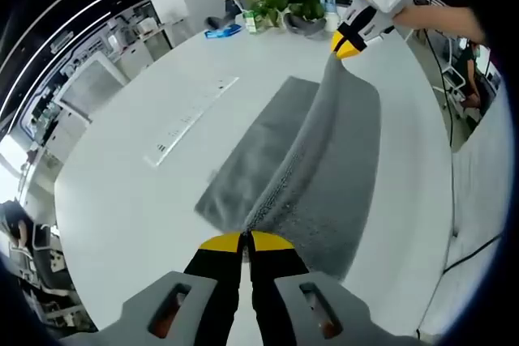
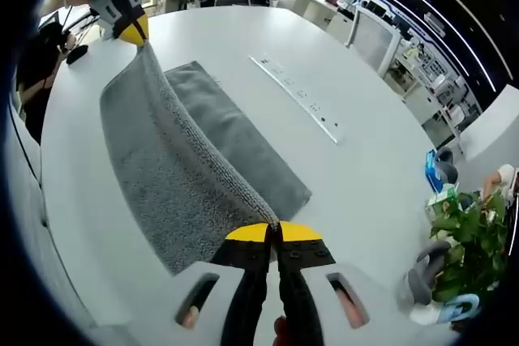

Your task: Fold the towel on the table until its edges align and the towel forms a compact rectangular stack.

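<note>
Grey towel (image 1: 324, 160) lifted over white table (image 1: 122, 200), open-plan office

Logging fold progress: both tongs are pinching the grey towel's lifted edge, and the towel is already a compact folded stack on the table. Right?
Not quite. Both left tongs and right tongs do pinch the lifted edge, but the grey towel is not yet a compact stack: the left gripper view shows it spread across the white table, mid-fold.

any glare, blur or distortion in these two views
Left gripper view: fisheye bends the table edge; towel weave sharp near the left gripper. Right gripper view: same curving, bright windows washed out at top, right gripper crisp, plant softer.
</note>
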A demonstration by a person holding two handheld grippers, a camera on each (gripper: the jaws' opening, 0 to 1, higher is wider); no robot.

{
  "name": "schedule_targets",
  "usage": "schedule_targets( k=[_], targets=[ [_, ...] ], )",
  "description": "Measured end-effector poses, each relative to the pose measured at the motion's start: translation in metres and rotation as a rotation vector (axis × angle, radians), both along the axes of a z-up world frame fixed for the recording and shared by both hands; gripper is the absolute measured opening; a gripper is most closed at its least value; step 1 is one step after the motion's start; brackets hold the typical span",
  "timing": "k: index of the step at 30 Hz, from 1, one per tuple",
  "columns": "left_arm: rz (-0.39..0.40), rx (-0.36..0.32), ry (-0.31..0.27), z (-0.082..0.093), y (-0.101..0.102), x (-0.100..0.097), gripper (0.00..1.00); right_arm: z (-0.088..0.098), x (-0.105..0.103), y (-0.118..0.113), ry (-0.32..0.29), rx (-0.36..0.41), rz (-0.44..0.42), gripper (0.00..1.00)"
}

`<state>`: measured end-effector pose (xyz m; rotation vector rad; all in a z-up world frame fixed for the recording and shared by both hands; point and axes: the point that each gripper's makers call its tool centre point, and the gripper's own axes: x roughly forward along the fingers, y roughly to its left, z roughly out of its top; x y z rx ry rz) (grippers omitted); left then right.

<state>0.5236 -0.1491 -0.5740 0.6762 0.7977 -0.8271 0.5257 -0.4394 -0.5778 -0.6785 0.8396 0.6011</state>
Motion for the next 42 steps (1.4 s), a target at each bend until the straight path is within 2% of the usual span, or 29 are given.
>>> schedule_targets(
  k=[13,25,35,42],
  targets=[
    [0.016,-0.009,-0.007,0.0,-0.005,0.034,0.03,-0.007,0.029,-0.006,0.004,0.021,-0.016,0.0],
    [0.048,-0.012,-0.005,-0.006,-0.002,0.054,0.03,-0.013,0.053,-0.002,-0.002,0.03,-0.027,0.0],
    [0.081,-0.019,0.03,-0.03,-0.006,0.069,0.03,-0.04,0.065,-0.006,0.034,0.01,-0.045,0.0],
    [0.097,0.006,0.047,-0.048,-0.004,0.076,0.03,-0.058,0.074,-0.005,0.06,0.011,-0.065,0.0]
  ],
)
